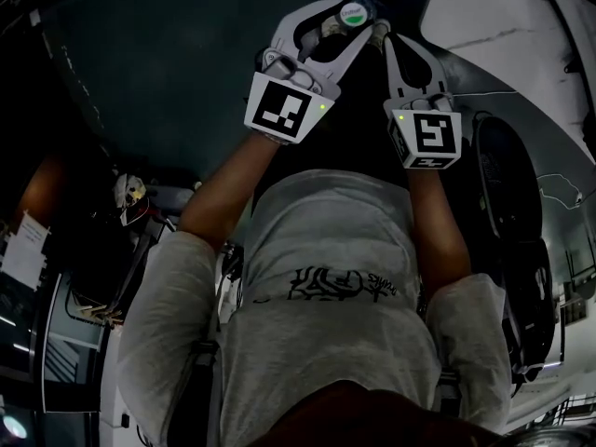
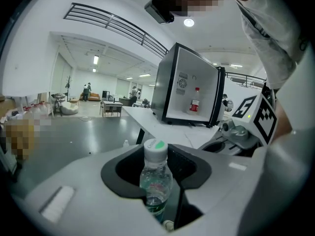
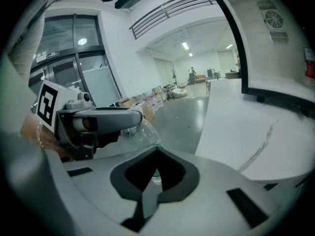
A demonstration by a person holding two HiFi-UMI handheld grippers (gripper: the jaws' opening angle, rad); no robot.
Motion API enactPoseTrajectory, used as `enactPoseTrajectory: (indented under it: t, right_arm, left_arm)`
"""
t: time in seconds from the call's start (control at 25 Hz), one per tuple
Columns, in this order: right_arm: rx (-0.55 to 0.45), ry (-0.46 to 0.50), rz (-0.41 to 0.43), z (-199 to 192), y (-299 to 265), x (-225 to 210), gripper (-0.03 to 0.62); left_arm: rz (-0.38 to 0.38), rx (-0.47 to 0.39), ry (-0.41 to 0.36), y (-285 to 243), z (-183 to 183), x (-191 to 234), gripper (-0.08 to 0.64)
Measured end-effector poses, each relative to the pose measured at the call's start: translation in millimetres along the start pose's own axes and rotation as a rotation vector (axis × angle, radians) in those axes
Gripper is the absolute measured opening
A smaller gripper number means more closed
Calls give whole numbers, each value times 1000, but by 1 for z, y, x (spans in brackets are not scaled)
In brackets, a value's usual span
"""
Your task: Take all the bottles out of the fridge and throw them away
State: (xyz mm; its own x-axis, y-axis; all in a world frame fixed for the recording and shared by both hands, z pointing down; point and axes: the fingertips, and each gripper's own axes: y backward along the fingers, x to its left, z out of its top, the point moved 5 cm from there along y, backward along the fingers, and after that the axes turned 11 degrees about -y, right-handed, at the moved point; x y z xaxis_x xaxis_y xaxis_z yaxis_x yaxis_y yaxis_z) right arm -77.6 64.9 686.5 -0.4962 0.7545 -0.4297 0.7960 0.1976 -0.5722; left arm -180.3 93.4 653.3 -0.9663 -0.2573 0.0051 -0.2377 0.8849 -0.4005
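Note:
A clear plastic bottle with a white and green cap stands upright between the jaws of my left gripper, which is shut on its body. In the head view, the left gripper is held out in front over dark floor. My right gripper is close beside it on the right. Its jaws are shut with nothing in them. The right gripper view shows the bottle just beyond them. The black fridge stands open on the white table with a red-labelled bottle inside.
The white table's edge runs along my right, with the fridge on it. Grey open floor stretches left. Boxes line a far wall. Desks and people stand far back.

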Motion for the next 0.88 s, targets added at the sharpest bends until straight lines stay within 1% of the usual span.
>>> enactPoseTrajectory:
  t: [0.12,0.36,0.68,0.88]
  right_arm:
    - [1,-9,-15,-12,-7,-7,9]
    - [11,4,-32,-37,-20,-16,9]
    - [2,-8,-48,-49,-31,-32,9]
    - [-2,-22,-58,-57,-38,-46,9]
  left_arm:
    - [-3,13,-1,-4,-13,-2,150]
    - [12,16,-6,-10,-36,-1,150]
    - [12,19,4,-25,-62,-4,150]
    - [15,37,18,-37,-79,-7,150]
